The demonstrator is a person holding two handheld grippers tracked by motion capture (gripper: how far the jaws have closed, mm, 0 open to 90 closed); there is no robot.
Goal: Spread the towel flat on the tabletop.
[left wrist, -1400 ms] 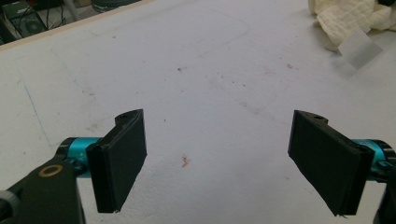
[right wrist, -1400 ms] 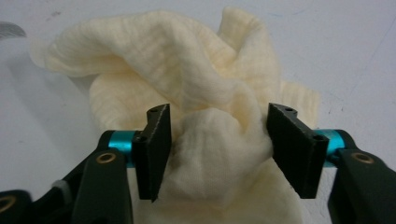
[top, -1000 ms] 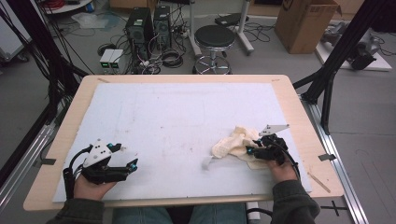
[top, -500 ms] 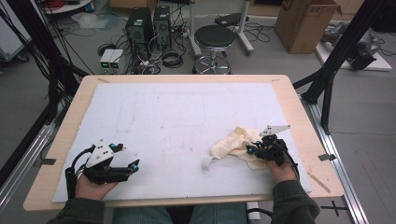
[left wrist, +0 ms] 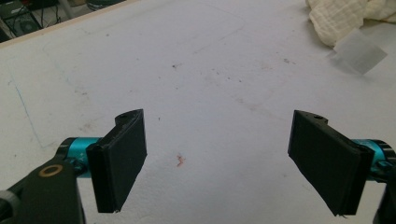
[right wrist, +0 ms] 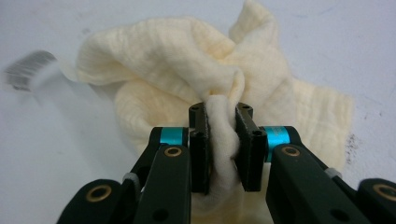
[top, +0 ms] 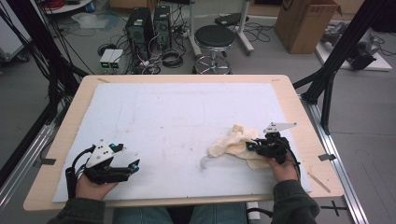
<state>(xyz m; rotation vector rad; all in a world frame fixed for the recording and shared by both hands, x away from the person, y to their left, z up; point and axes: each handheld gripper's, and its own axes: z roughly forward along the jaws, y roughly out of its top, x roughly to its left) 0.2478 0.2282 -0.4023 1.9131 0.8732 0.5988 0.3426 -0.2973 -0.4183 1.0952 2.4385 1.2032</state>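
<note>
Cloth [left wrist: 348, 16] cut off by top edge; tag [right wrist: 29, 70] print blurred.

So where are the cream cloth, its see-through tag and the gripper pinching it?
cream cloth [right wrist: 163, 51], right gripper view, crumpled upper fold.
see-through tag [left wrist: 357, 52], left gripper view, tag's middle.
right gripper [right wrist: 223, 140], right gripper view, between its fingertips.

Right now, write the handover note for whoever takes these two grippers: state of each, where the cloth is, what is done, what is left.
Right gripper: jaws have just been closing and now pinch a fold of the cream cloth.
Left gripper: open, nothing between its jaws, low over the bare white mat at the near left.
Cloth: crumpled in a heap at the near right of the mat, a sheer tag sticking out on its left side.
Done: fold gripped.
Left: cloth not yet lifted or spread; likely the left gripper takes another edge.
</note>
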